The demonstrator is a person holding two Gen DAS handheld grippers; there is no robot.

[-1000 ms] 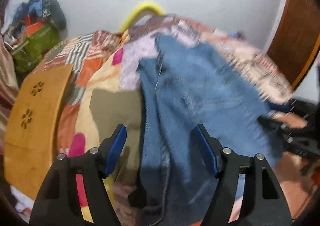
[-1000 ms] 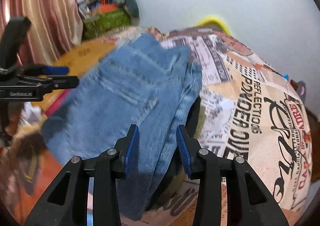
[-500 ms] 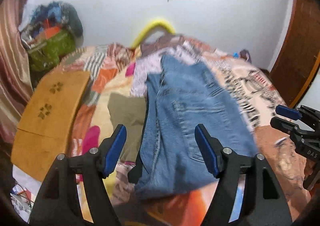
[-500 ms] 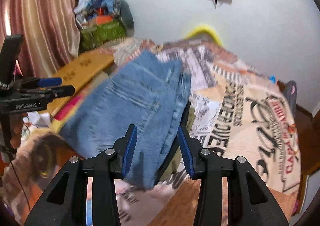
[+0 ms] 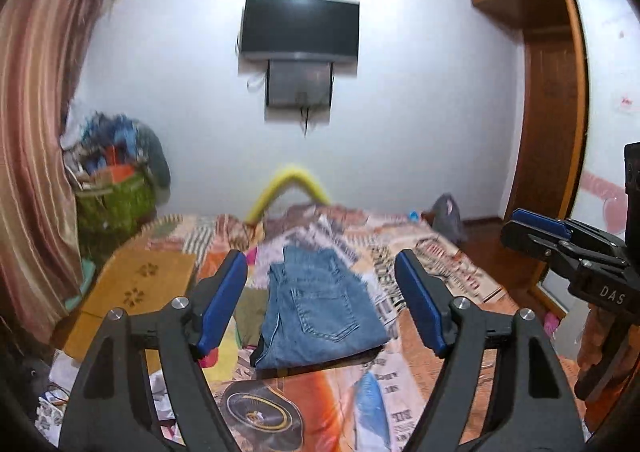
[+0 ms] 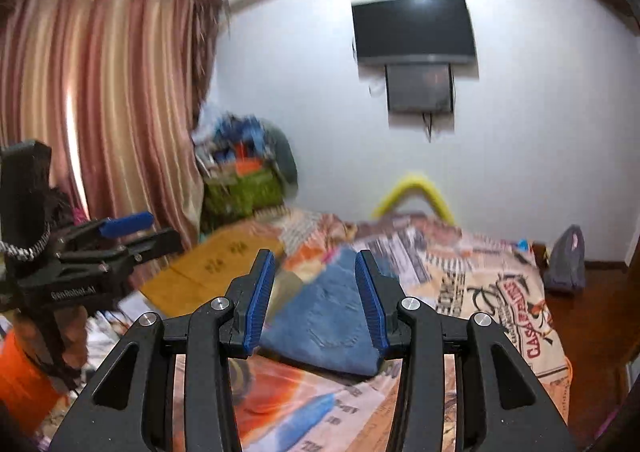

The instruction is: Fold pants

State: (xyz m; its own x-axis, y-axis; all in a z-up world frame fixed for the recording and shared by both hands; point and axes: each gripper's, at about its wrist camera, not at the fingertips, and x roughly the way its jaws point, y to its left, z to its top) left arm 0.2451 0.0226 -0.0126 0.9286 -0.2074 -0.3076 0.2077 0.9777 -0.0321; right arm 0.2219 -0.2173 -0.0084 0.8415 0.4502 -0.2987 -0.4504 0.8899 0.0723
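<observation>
The folded jeans (image 5: pixel 320 312) lie flat on the printed bedspread (image 5: pixel 436 276), well ahead of my left gripper (image 5: pixel 322 302), whose empty jaws are opening, and my right gripper (image 6: pixel 316 300), whose fingers stand apart and empty.

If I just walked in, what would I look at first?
Probably the blue jeans, folded into a neat stack in the middle of the bed's busy, colourful patchwork bedspread. Next, the black TV high on the white wall straight ahead. Close up, two empty grippers with blue pads: the left gripper, jaws opening, and the right gripper beside it.
</observation>
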